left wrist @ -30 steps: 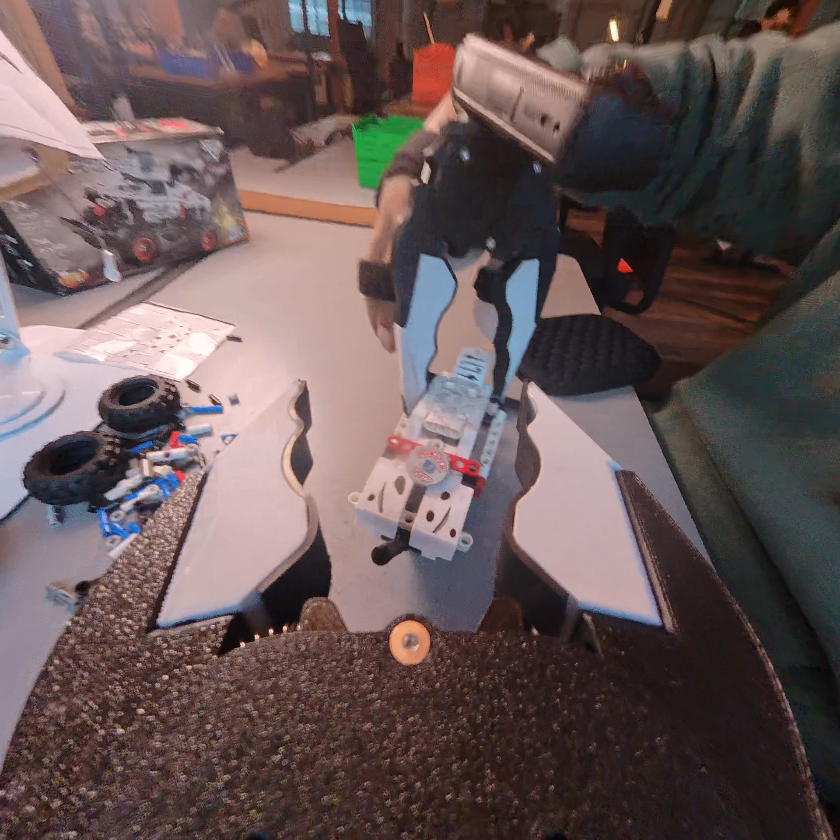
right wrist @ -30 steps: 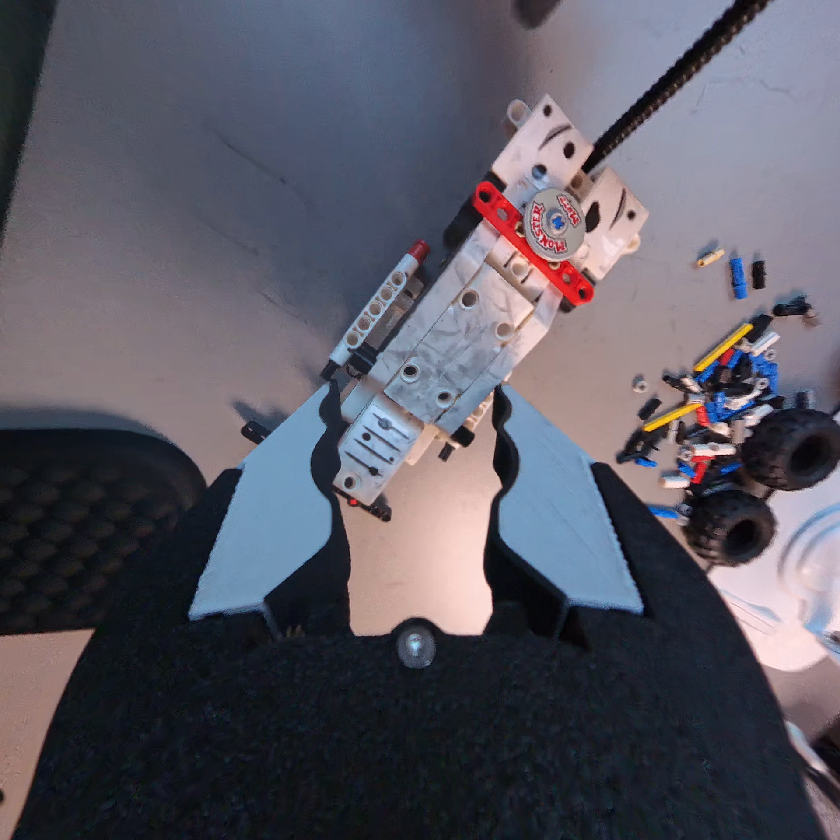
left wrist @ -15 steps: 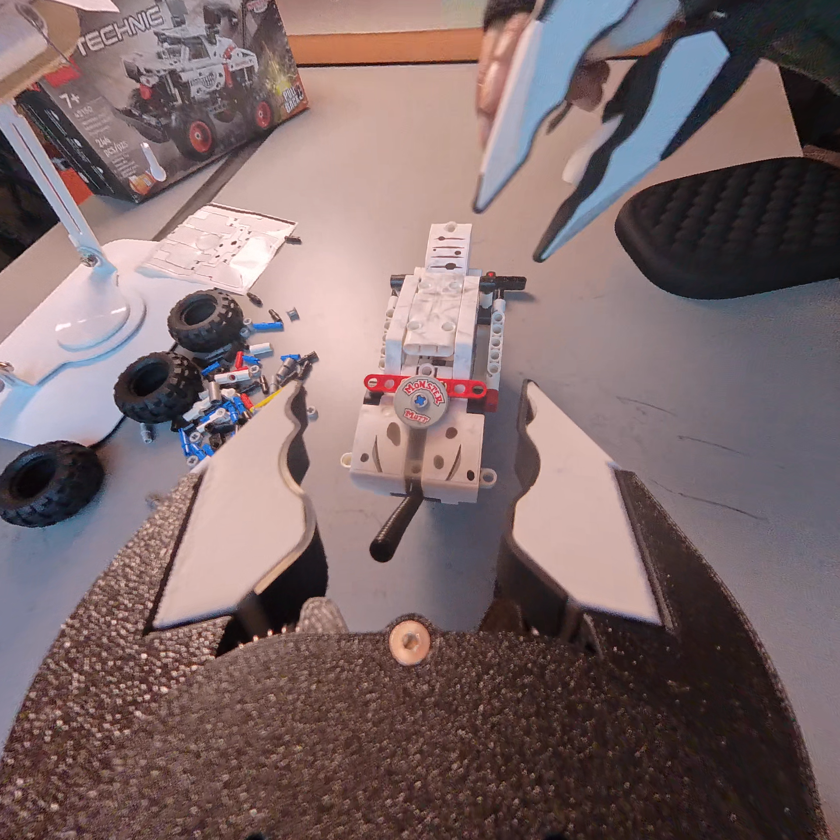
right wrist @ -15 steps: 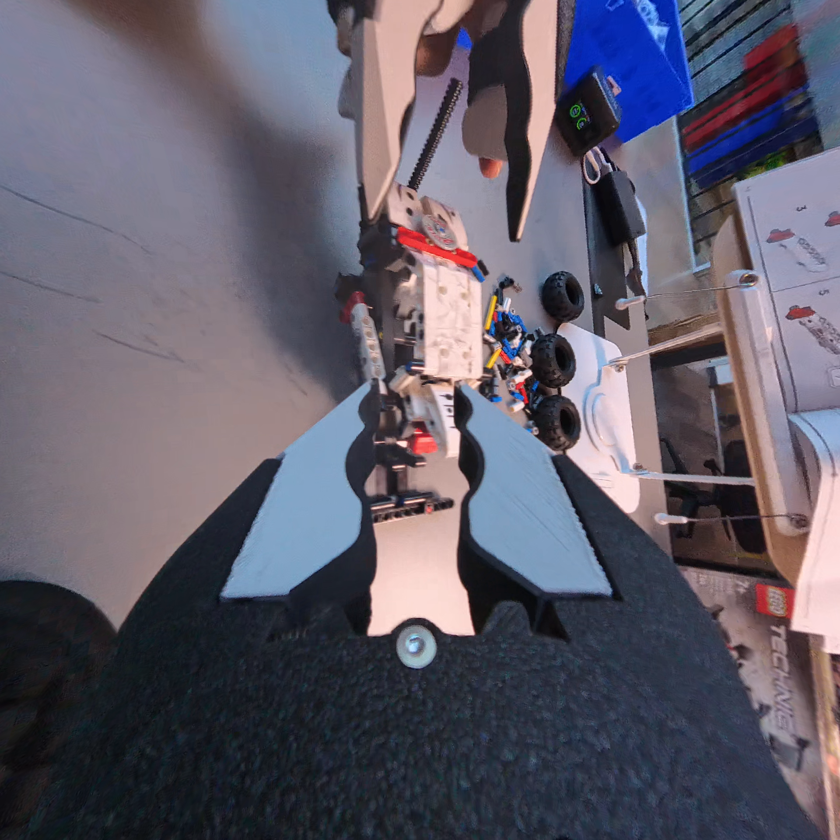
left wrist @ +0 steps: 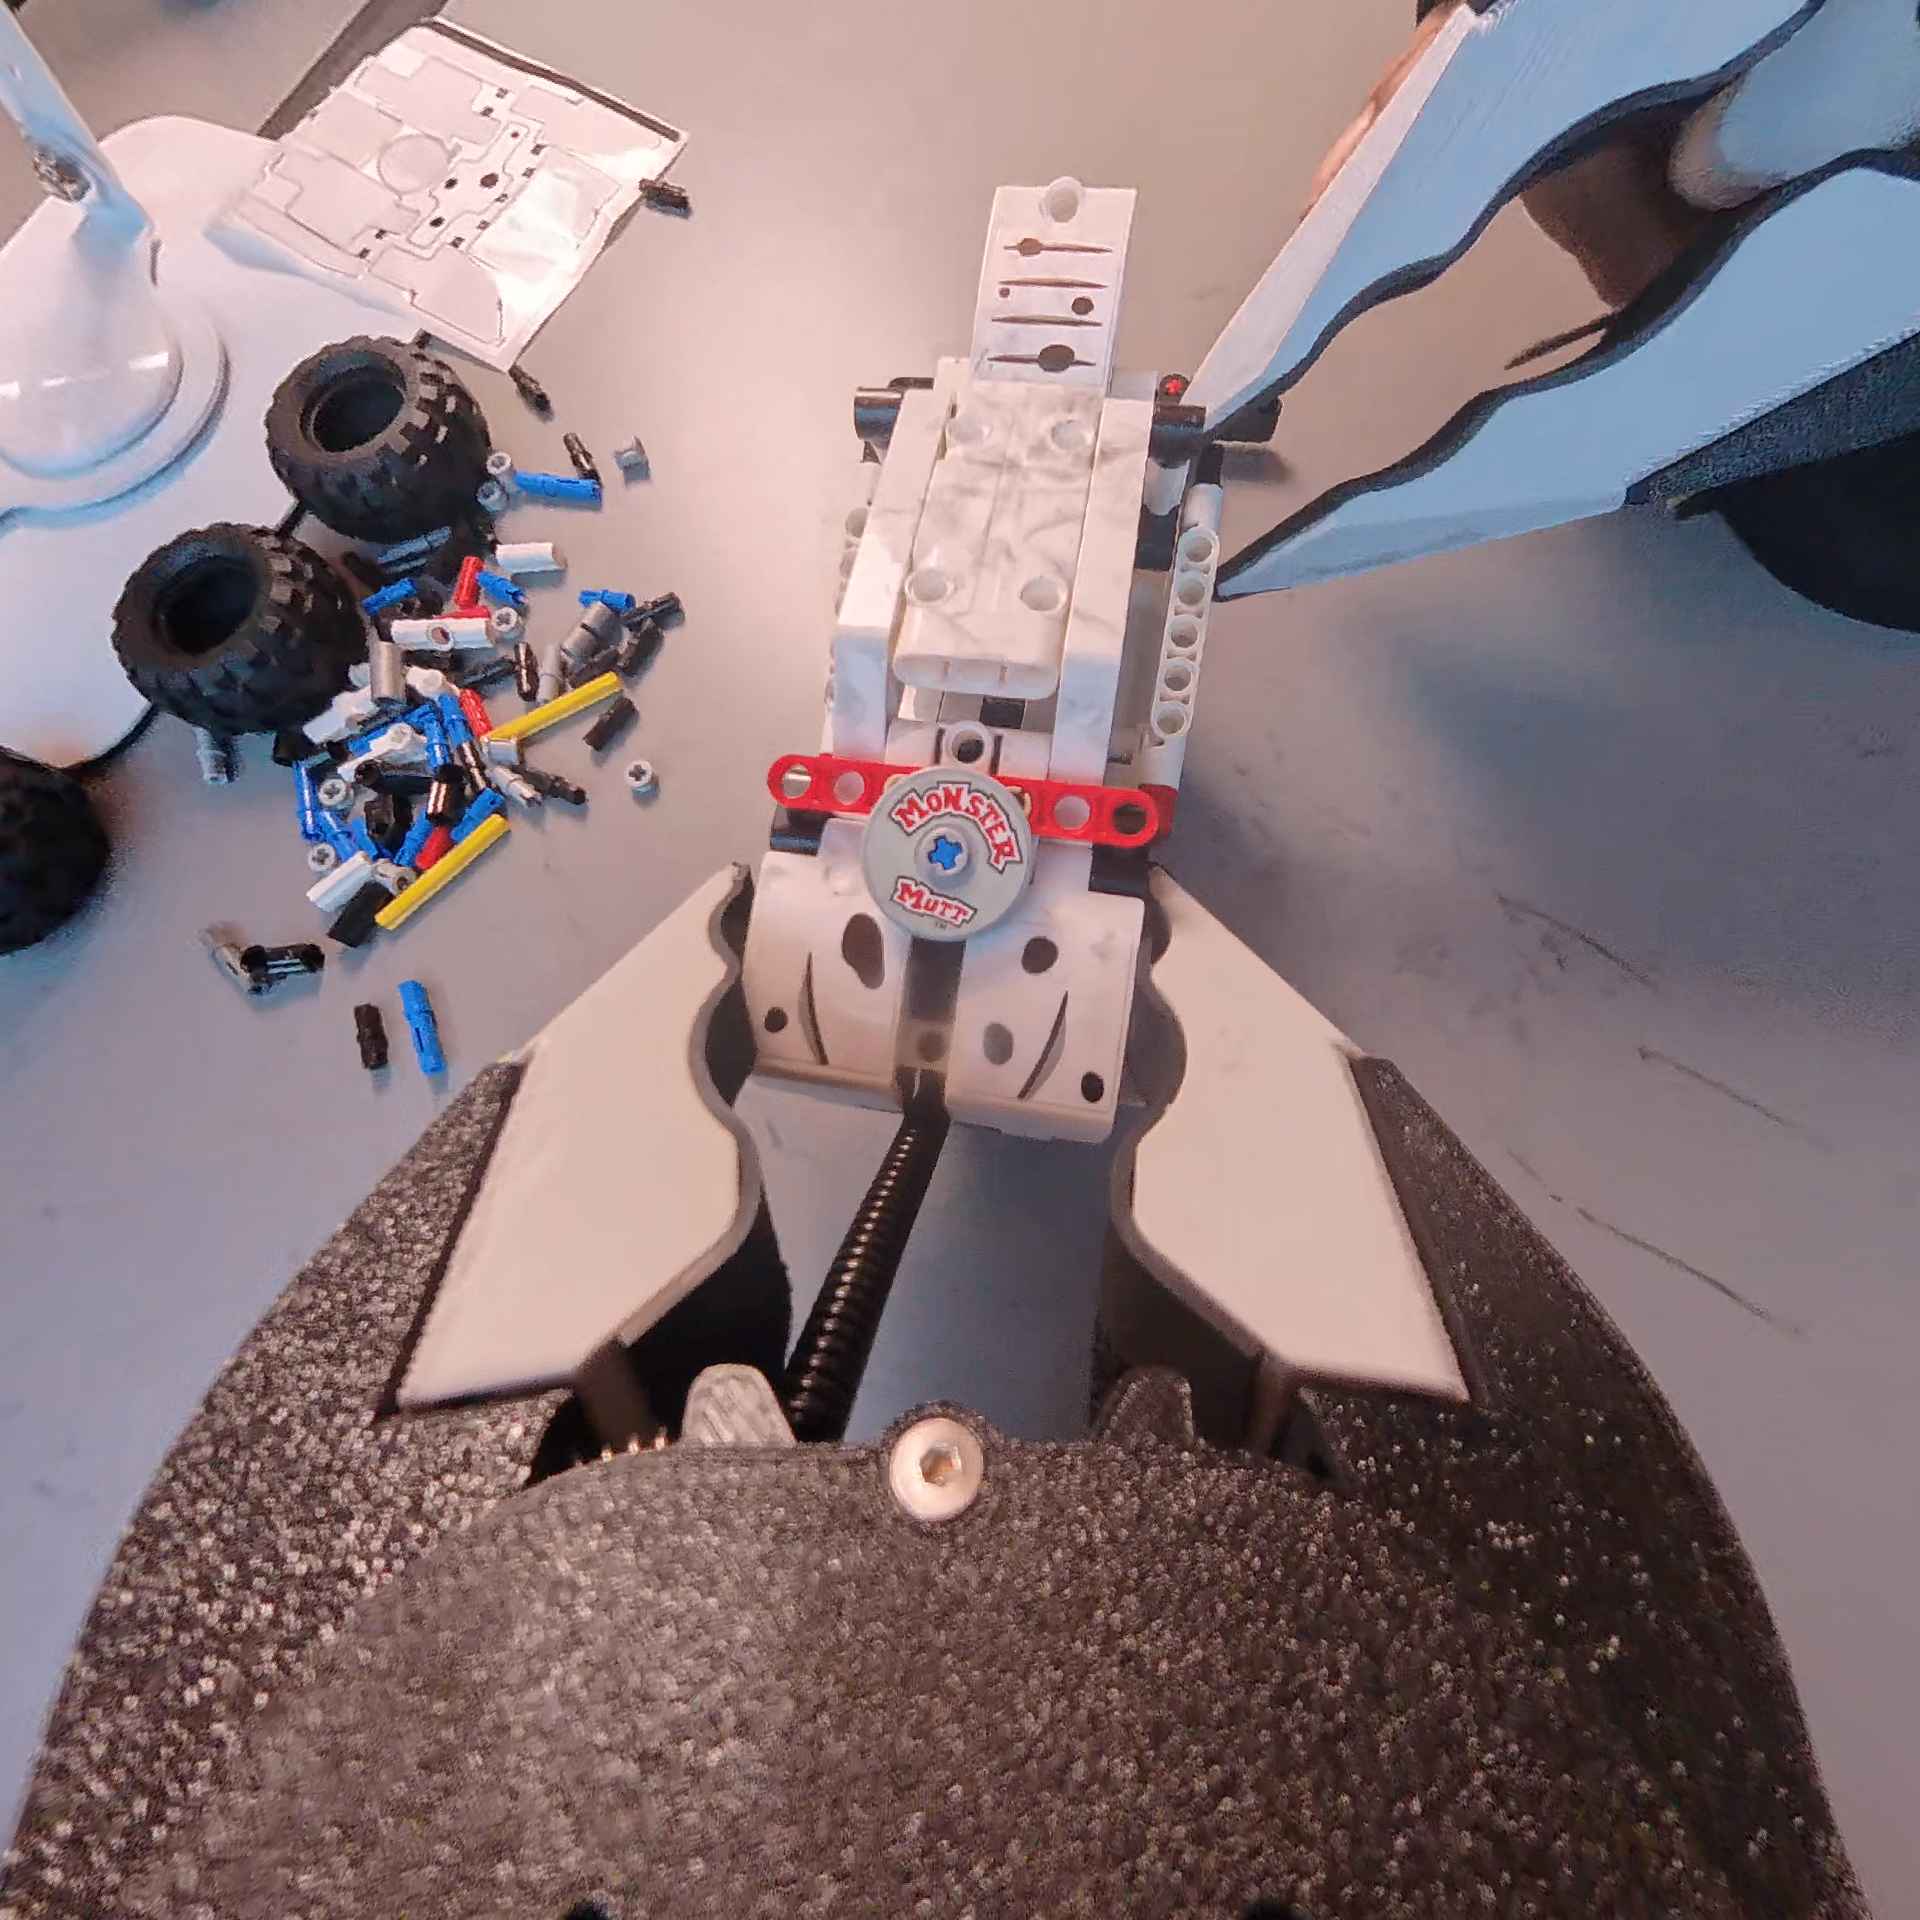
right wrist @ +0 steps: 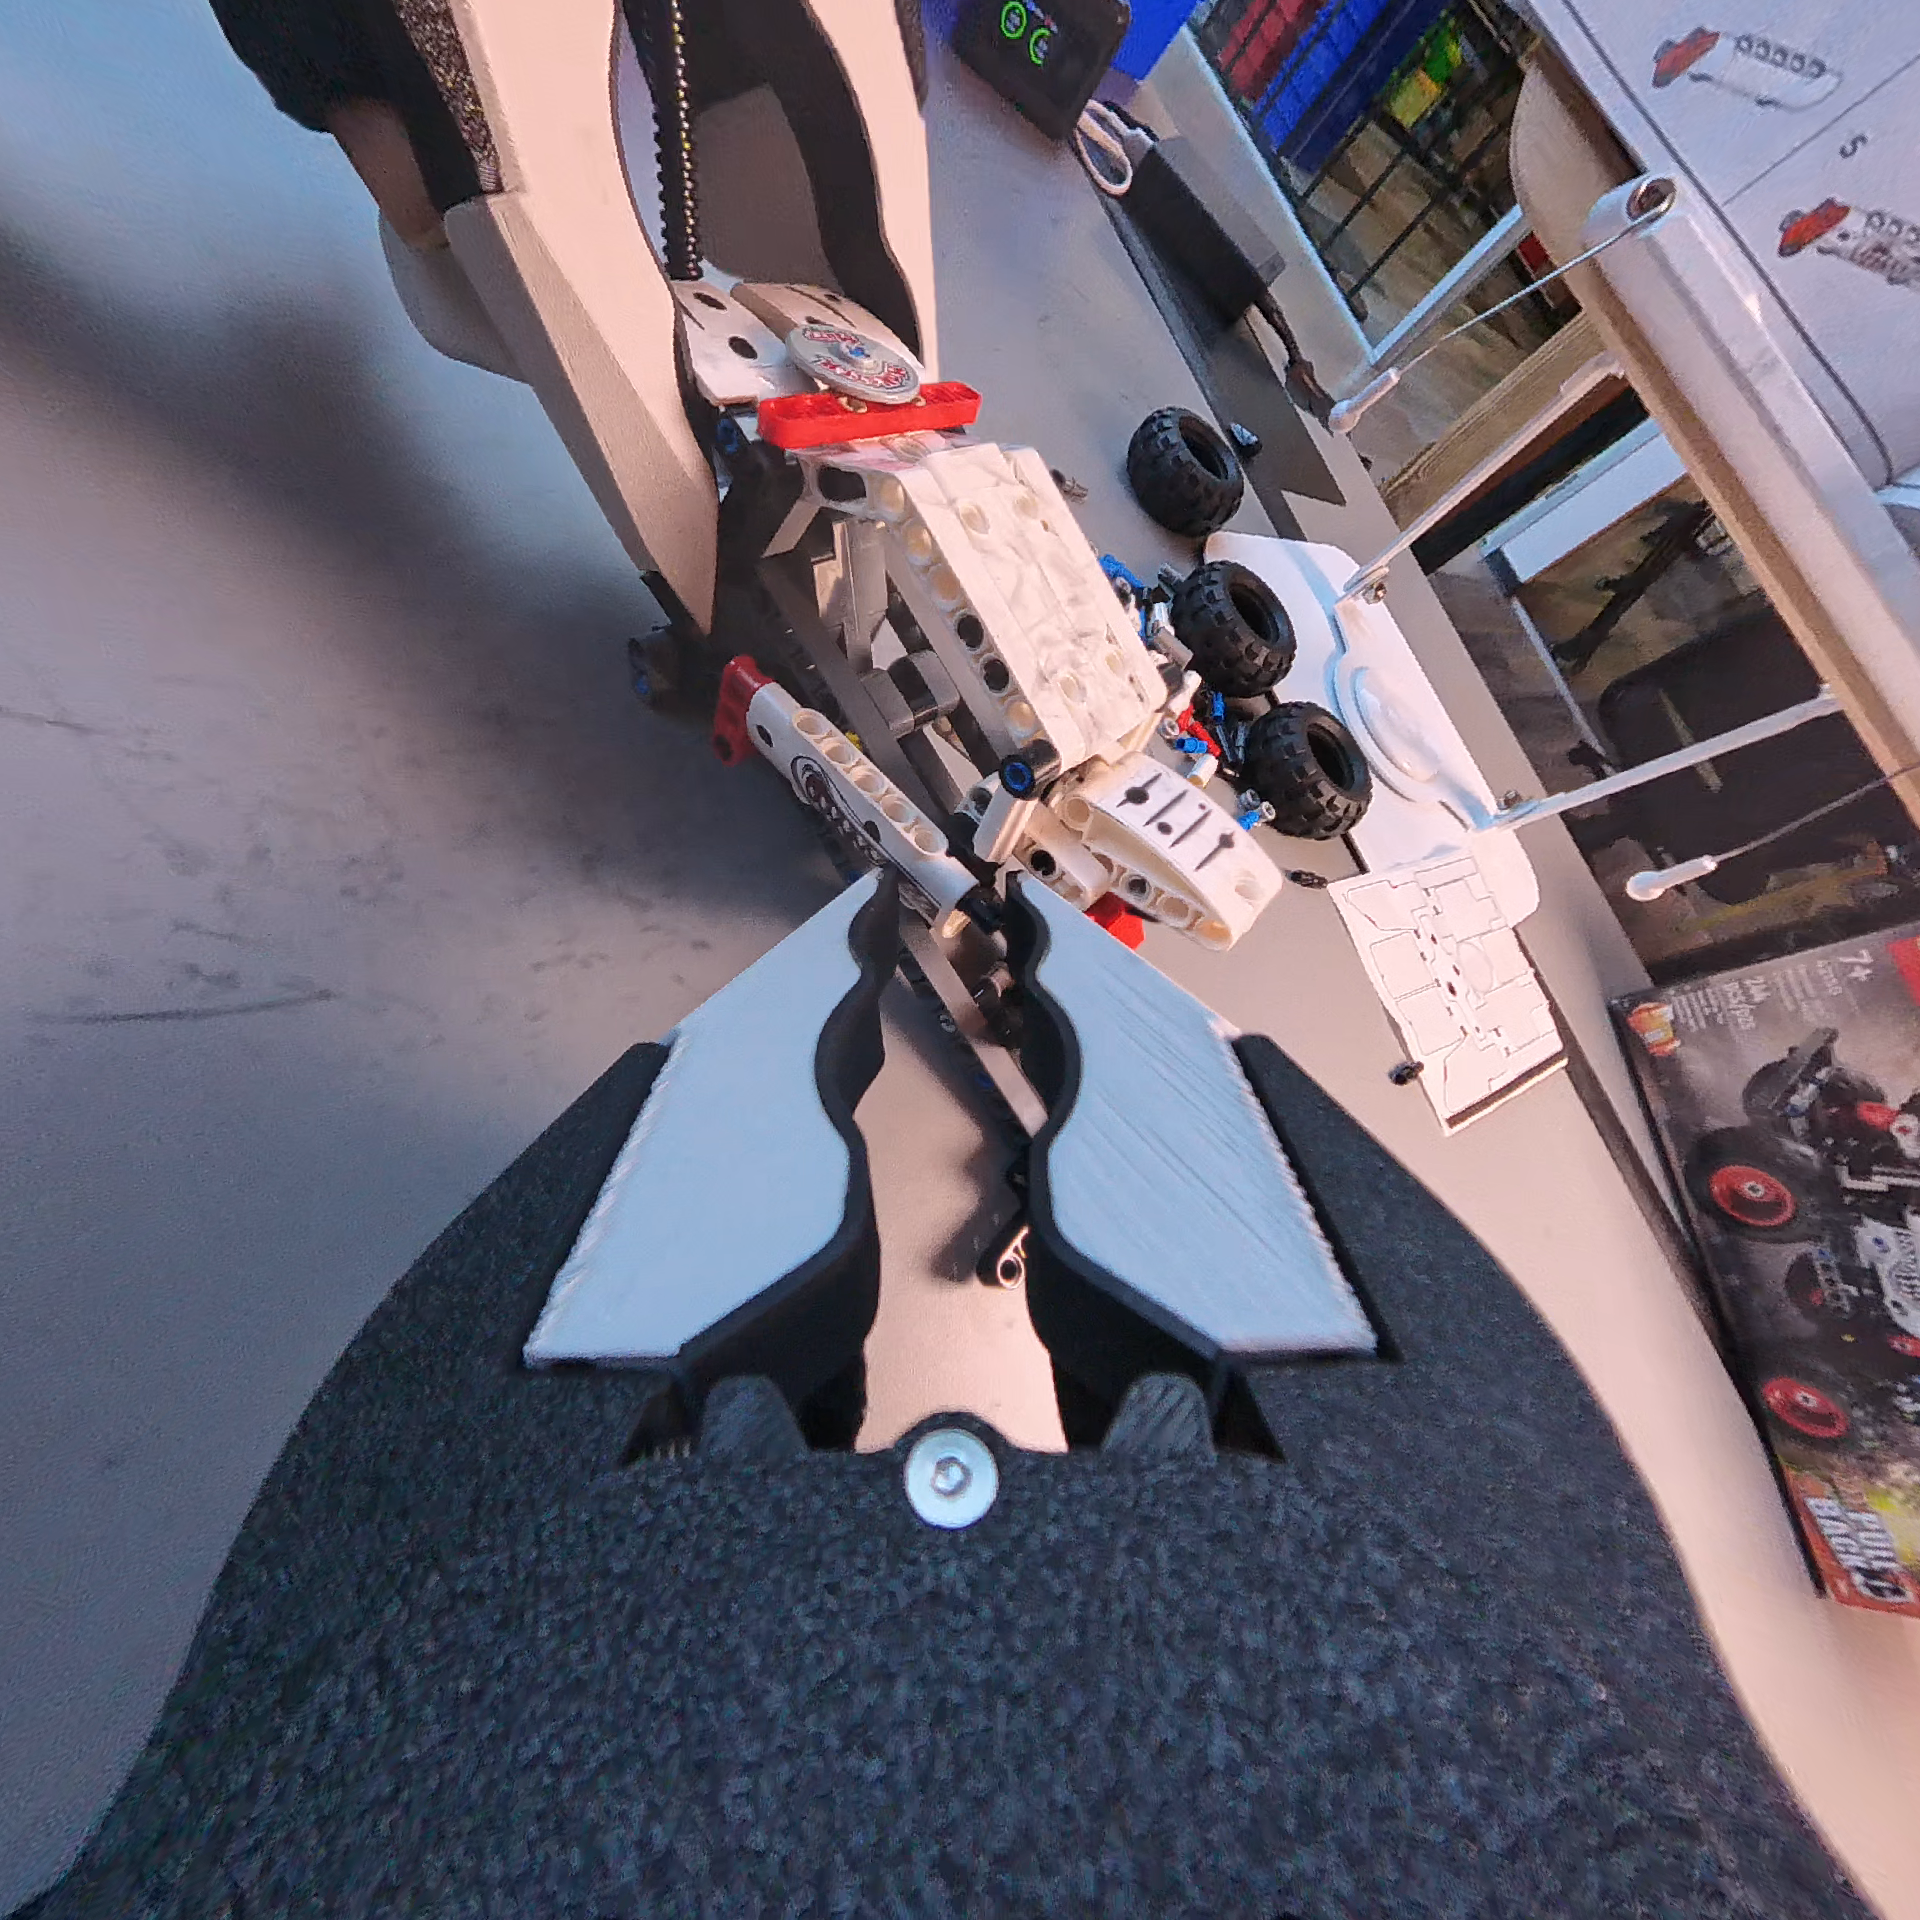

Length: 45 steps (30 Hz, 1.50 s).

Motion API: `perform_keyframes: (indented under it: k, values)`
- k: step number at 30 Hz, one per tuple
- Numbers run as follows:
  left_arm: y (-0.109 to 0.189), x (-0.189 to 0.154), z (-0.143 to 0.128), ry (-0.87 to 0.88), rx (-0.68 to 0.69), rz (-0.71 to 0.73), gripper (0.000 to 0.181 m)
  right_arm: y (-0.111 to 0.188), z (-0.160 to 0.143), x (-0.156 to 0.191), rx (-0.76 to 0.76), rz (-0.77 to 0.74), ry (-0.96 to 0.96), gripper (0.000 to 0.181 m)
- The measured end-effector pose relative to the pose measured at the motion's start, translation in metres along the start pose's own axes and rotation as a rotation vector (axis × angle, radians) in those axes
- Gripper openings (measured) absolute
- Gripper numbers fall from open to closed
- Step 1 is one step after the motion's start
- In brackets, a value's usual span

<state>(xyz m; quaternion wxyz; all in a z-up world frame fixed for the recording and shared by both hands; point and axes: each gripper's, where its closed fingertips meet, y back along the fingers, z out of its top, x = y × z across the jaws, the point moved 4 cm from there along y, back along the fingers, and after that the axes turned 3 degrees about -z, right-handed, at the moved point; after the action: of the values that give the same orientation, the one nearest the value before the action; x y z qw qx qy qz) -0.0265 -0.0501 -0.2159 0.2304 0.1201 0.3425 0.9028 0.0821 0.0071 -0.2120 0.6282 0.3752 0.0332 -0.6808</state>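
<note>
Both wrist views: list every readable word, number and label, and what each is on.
I don't transcribe writing, so here is what carries it:
Grey round disc on the brick model: red lettering, legible.
Toy box: brand and numbers, legible.
Instruction pages: step numbers, legible.
Black device: green display, too small to read.
Sticker sheet: no words visible.

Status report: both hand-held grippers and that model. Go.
Left hand-held gripper clamps white brick-built truck body at spotted end. Right hand-held gripper nips its side beam. Loose parts pile alongside.
</note>
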Motion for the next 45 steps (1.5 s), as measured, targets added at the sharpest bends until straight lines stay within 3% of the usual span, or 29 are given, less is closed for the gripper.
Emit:
perform_keyframes:
  k: [5, 7, 10, 14, 17, 22, 26, 44, 45]
  values:
    - [0.005, -0.006, -0.004, 0.005, 0.007, 0.009, 0.073, 0.003, 0.0, 0.006, -0.07, -0.001, 0.192, 0.017]
    - [0.009, -0.008, -0.003, -0.013, 0.032, -0.018, 0.087, 0.005, 0.001, 0.008, -0.094, 0.024, 0.234, 0.016]
    - [0.018, -0.011, 0.008, -0.076, 0.061, -0.041, 0.092, 0.009, 0.003, 0.011, -0.126, 0.095, 0.236, 0.013]
    - [0.025, -0.012, 0.028, -0.179, 0.169, -0.09, 0.087, 0.012, 0.004, 0.012, -0.154, 0.203, 0.234, 0.01]
    - [0.014, -0.011, 0.039, -0.243, 0.272, -0.149, 0.077, 0.012, 0.005, 0.01, -0.159, 0.298, 0.22, 0.008]
    - [-0.009, -0.013, 0.036, -0.269, 0.426, -0.273, 0.063, 0.011, 0.007, 0.011, -0.185, 0.407, 0.185, 0.006]
    - [-0.012, -0.016, 0.035, -0.2, 0.436, -0.343, 0.051, 0.014, 0.006, 0.011, -0.197, 0.468, 0.162, 0.004]
    - [-0.011, -0.02, 0.032, -0.223, 0.504, -0.339, 0.047, 0.015, 0.003, 0.01, -0.228, 0.786, -0.067, 0.002]
    - [-0.012, -0.018, 0.033, -0.237, 0.508, -0.307, 0.044, 0.03, 0.007, 0.022, -0.244, 0.951, -0.096, 0.002]
